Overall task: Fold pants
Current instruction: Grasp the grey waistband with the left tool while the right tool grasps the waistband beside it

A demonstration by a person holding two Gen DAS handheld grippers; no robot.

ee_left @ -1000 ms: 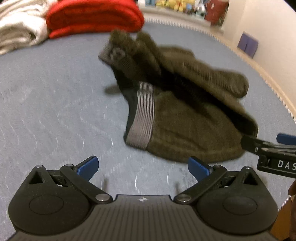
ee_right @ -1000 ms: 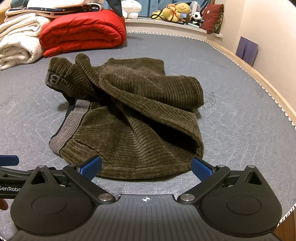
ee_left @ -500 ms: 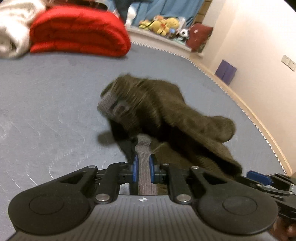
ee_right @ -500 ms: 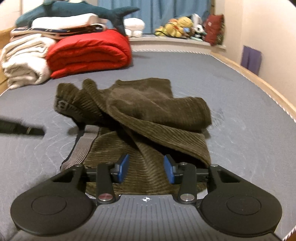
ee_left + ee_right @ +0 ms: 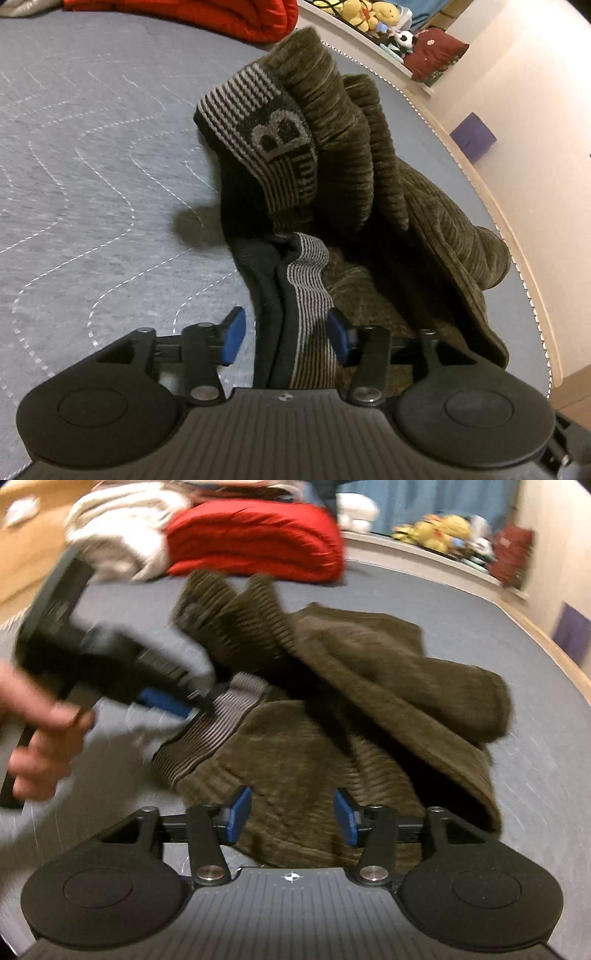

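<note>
Since a second ago both grippers have come in low onto the pants [image 5: 388, 229]; the left one travelled further and now sits right at the striped waistband [image 5: 306, 295].

Left gripper [image 5: 286, 336]: fingers half spread and opening, waistband running between them, pads not visibly pressing on it. Right gripper [image 5: 291, 818]: fingers likewise part spread and opening, straddling the near edge of the brown ribbed cloth; no pinch seen. In the right wrist view the left gripper, held by a hand [image 5: 40, 734], is blurred at the waistband.

Pants lie in a crumpled heap on the grey bed [image 5: 92, 166], waistband end raised toward the red blanket [image 5: 255, 539], legs bunched over one another toward the bed's edge.

Risks, as judged:
- Fingers close on one layer only, so the heap lifts twisted instead of spreading.
- Thick ribbed cloth slips from a shallow bite at the hem.
- Hands pull unevenly, dragging the pile toward the edge.
</note>
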